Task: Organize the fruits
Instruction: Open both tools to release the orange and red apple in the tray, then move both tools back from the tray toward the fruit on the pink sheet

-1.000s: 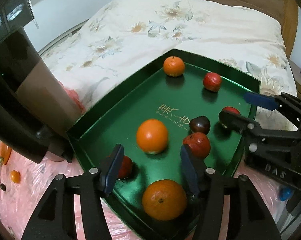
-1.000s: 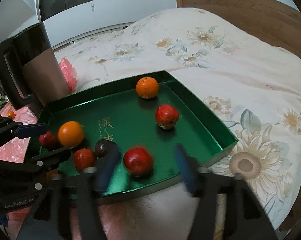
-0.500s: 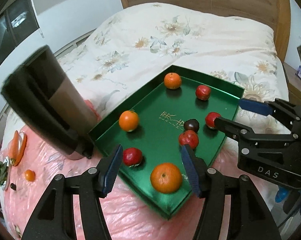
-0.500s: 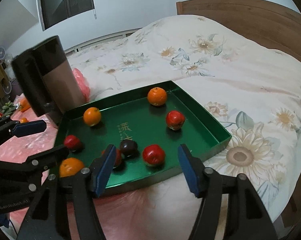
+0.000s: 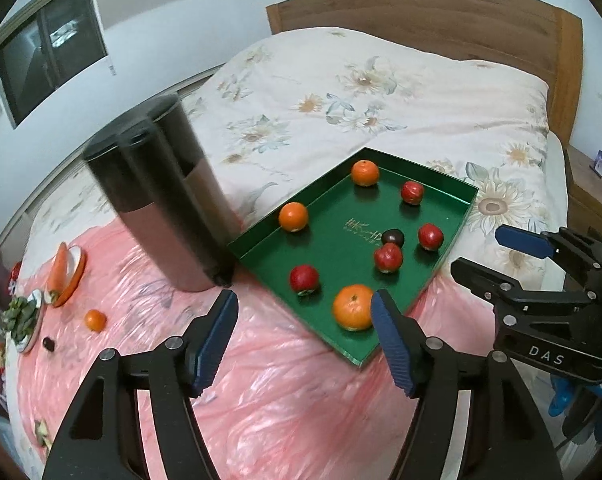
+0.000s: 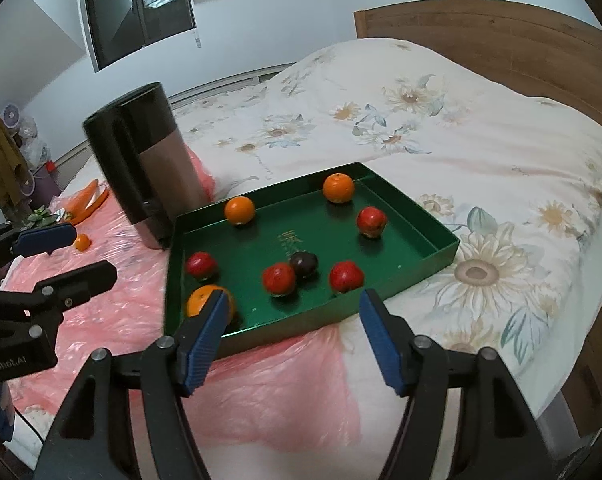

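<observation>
Since the earlier frames we have pulled both grippers back and up from the tray, so the fruit looks smaller and more bed shows. Our left gripper [image 5: 303, 334] has its jaws opening with nothing between them, held over the pink plastic sheet [image 5: 261, 392]; our right gripper [image 6: 291, 330] is also opening wide and empty, just short of the tray's near edge. The green tray [image 6: 417, 216] lies on the bed, half on the sheet, half on the floral duvet [image 6: 441, 120]. In it sit three oranges [image 6: 240, 210], four red fruits [image 6: 372, 221] and one dark plum [image 6: 303, 263] touching a red one. A dark kettle [image 6: 141, 160] stands beside the tray's left corner. Farther left on the sheet: a small orange [image 5: 95, 320] and a carrot [image 5: 58, 270] on a plate.
</observation>
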The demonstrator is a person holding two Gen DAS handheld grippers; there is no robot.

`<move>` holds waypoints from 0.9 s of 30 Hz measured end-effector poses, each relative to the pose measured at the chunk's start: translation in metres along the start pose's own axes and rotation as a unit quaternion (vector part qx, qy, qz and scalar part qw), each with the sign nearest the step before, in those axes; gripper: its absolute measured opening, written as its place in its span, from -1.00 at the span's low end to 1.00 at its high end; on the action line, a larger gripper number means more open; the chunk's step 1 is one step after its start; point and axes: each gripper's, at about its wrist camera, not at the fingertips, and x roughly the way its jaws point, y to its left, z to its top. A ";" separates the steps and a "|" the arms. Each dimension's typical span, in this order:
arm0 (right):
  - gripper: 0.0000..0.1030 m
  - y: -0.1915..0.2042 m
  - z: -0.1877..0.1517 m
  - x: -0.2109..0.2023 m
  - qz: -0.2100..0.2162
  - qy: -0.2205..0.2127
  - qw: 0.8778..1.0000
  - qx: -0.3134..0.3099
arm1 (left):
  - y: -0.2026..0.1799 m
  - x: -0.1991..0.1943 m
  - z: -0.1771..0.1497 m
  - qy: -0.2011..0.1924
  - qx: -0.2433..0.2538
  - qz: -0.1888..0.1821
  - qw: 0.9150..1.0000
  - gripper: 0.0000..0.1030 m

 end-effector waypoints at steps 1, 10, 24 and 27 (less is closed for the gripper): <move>1.00 0.003 -0.002 -0.003 0.001 0.000 1.000 0.000 | 0.002 -0.003 -0.002 0.000 -0.003 0.001 1.000 0.23; 1.00 0.034 -0.007 -0.031 0.010 -0.008 1.000 -0.017 | 0.022 -0.038 -0.026 -0.008 -0.028 0.017 0.999 0.26; 1.00 0.097 -0.023 -0.068 0.034 -0.014 0.998 -0.056 | 0.061 -0.087 -0.078 -0.019 -0.079 0.042 0.996 0.42; 1.00 0.112 -0.026 -0.072 0.042 -0.014 0.997 -0.066 | 0.071 -0.095 -0.092 -0.018 -0.092 0.049 0.994 0.42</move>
